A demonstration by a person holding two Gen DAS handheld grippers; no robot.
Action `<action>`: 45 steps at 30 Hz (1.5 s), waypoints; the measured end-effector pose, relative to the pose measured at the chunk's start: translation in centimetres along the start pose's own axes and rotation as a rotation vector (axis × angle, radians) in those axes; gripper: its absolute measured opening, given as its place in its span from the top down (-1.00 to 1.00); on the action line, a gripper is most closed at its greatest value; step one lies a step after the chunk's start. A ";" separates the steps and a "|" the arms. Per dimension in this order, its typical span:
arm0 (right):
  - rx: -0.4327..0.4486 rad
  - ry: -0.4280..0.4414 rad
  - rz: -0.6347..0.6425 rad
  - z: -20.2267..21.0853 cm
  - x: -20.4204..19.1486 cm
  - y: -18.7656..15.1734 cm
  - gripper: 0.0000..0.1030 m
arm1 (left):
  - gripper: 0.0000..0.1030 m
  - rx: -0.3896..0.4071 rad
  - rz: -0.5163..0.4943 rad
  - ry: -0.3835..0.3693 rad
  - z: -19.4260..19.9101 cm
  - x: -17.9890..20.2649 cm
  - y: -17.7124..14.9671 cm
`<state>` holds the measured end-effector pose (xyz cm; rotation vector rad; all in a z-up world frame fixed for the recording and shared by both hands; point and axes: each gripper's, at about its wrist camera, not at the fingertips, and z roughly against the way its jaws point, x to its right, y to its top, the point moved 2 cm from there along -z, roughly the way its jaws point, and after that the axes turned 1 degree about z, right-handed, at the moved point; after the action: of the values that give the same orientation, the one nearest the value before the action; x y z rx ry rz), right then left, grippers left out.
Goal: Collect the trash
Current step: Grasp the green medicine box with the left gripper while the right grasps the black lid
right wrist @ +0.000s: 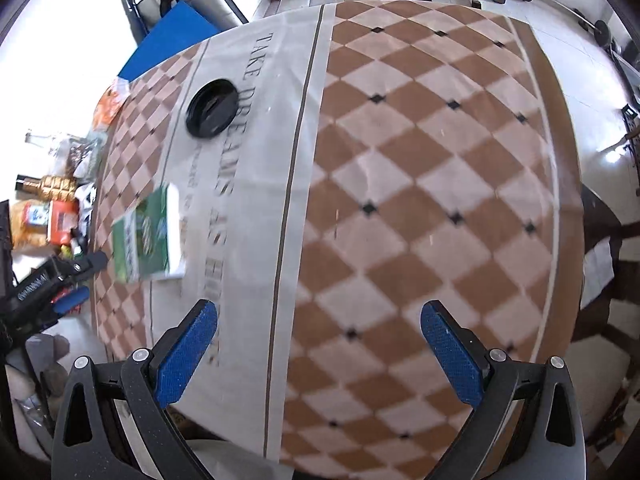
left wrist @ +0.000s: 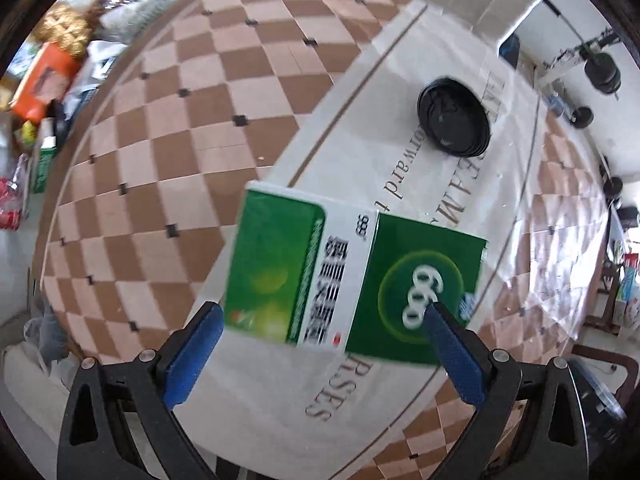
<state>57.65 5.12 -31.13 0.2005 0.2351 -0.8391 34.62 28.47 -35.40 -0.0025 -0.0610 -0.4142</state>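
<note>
Two pieces of likely trash lie on the table (right wrist: 400, 184), and both sit on the pale lettered band that runs across the brown checked cloth. The green box (left wrist: 344, 280) is the nearer one, lying flat with its printed face up. The black lid (left wrist: 454, 118) rests farther along the same band, well apart from the box.

The left gripper (left wrist: 320, 320) is spread wide with nothing between its blue pads. In its own view the left pad sits just beside the box's near left corner, and the right pad overlaps the dark green end. That straddling pose suggests the box is the piece being lined up for a pinch across its width. Whether either pad touches the cardboard I cannot tell. From the right wrist view the same gripper appears at the left table edge, near the green box (right wrist: 148, 236).

The right gripper (right wrist: 318, 328) is also released and empty. It hangs over bare checked cloth, well to the right of both items, probably keeping out of the left one's way.

A clutter of packets and bottles crowds the far left edge of the table, beyond the box. No bin or bag shows in either view.
</note>
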 end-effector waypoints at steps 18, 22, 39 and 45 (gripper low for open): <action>-0.091 0.028 0.107 -9.3 -5.9 11.4 -1.00 | -0.68 0.107 0.058 0.112 0.8 -3.1 4.7; -0.044 0.047 0.165 -10.9 -10.3 15.1 -1.00 | -0.84 0.074 0.066 0.081 0.2 -3.1 5.7; -0.014 -0.222 0.436 -17.4 -19.2 17.6 -0.72 | -1.00 0.035 -0.026 0.160 -0.6 -0.3 8.1; -0.043 -0.171 0.349 -15.2 -12.7 16.4 -0.71 | -1.00 0.031 -0.055 0.149 -1.3 0.9 9.4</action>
<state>59.91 28.88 -40.70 0.1231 0.0539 -0.5002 39.35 36.68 -36.54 0.0603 0.0799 -0.4671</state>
